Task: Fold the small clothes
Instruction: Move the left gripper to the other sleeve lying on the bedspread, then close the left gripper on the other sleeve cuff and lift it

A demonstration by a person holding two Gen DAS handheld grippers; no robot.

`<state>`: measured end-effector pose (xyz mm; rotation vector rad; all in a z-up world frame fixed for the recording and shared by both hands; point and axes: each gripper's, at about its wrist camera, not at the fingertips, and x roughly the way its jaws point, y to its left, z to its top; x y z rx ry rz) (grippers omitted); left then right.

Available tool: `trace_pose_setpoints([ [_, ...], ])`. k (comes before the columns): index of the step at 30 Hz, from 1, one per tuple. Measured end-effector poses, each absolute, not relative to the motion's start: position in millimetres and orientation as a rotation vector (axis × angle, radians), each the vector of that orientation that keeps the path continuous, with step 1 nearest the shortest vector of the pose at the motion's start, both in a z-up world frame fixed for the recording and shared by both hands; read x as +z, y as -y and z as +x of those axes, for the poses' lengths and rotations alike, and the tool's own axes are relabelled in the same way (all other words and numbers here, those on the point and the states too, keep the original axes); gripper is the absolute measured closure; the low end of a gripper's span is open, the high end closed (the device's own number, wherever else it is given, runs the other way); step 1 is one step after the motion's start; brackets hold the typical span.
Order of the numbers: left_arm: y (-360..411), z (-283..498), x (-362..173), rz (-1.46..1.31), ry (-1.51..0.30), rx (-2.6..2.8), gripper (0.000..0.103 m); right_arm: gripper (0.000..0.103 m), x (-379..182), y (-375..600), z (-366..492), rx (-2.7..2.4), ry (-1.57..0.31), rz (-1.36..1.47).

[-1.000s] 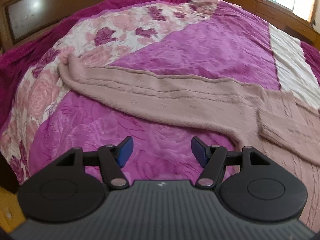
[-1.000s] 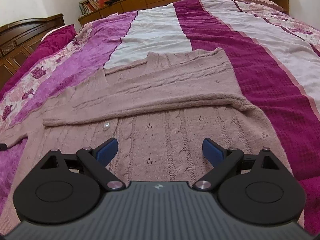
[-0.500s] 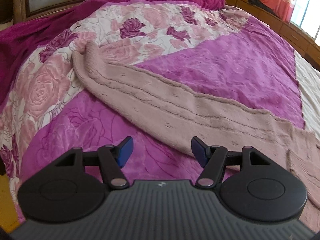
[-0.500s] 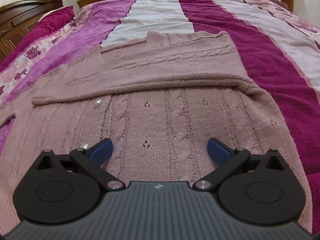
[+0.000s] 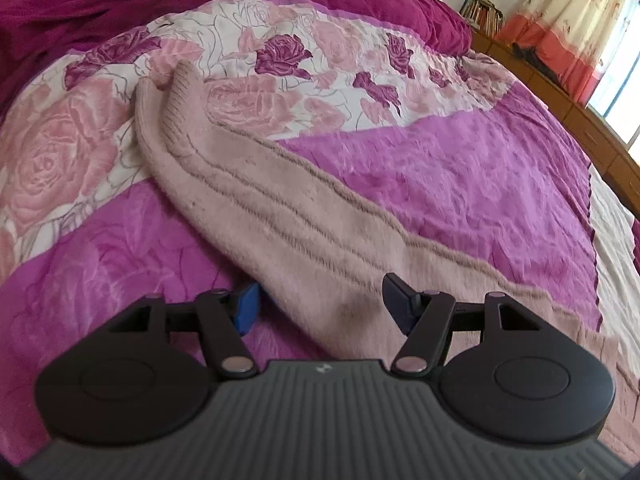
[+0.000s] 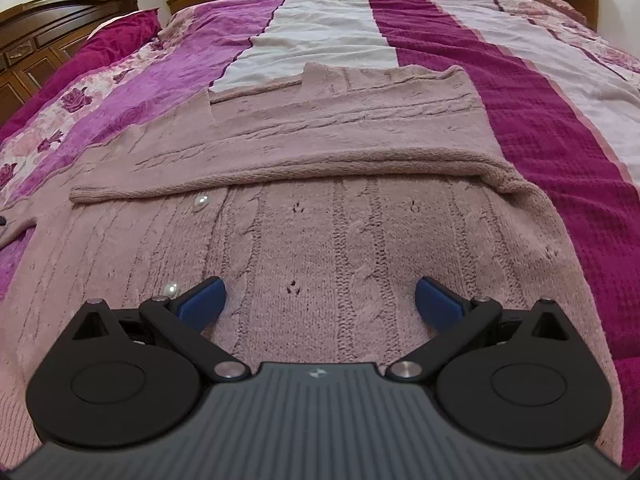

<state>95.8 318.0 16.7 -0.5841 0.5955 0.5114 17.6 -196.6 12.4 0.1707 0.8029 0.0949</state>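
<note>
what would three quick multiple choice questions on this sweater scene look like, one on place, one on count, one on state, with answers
1. Where does the cuff of the outstretched sleeve lie?
A. on the floral part of the bedspread
B. on the white stripe
C. on the wooden headboard

2. How many pearl buttons show on the sweater in the right wrist view?
A. none
B. two
C. five

3. How does the left gripper stand?
A. shut on the sleeve
B. shut on nothing
C. open, jaws on either side of the sleeve

Answers:
1. A, the ribbed cuff rests among the printed roses of the bedspread.
2. B, one button sits just below the folded edge and another button by the right gripper, which is open.
3. C, the blue pads stand wide apart with the sleeve's fabric between them.
</note>
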Motion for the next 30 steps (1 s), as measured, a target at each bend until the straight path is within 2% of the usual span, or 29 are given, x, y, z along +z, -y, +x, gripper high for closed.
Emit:
trace_pose_setpoints([
  [11, -318.1, 129.2, 15.8, -0.425, -0.624, 0.536, 0.039, 0.0, 17.4, 200.4, 17.1, 0.14, -0.821, 0.156],
  [12, -316.1, 130.8, 16.2, -0.395, -0.632, 0.534, 0.045, 0.0, 18.0, 201.6, 16.2, 0.14, -0.818, 0.165],
  [13, -312.9, 132.6, 17.5, -0.354, -0.641, 0.528, 0.057, 0.0, 19.0, 203.6, 15.1, 0.14, -0.811, 0.183],
  [14, -310.4, 133.4, 19.0, -0.326, -0.645, 0.516, 0.065, 0.0, 19.6, 205.8, 14.5, 0.14, -0.806, 0.2],
  [15, -308.4, 133.3, 20.9, -0.312, -0.644, 0.495, 0.083, 0.0, 20.1, 207.5, 13.9, 0.14, -0.803, 0.215],
  [16, -307.3, 133.1, 22.9, -0.314, -0.643, 0.47, 0.092, 0.0, 21.1, 209.2, 13.7, 0.141, -0.801, 0.229],
  [30, -240.9, 112.7, 92.5, -0.24, -0.453, 0.226, 0.095, 0.0, 46.5, 230.5, 0.3, 0.136, -0.668, 0.35],
])
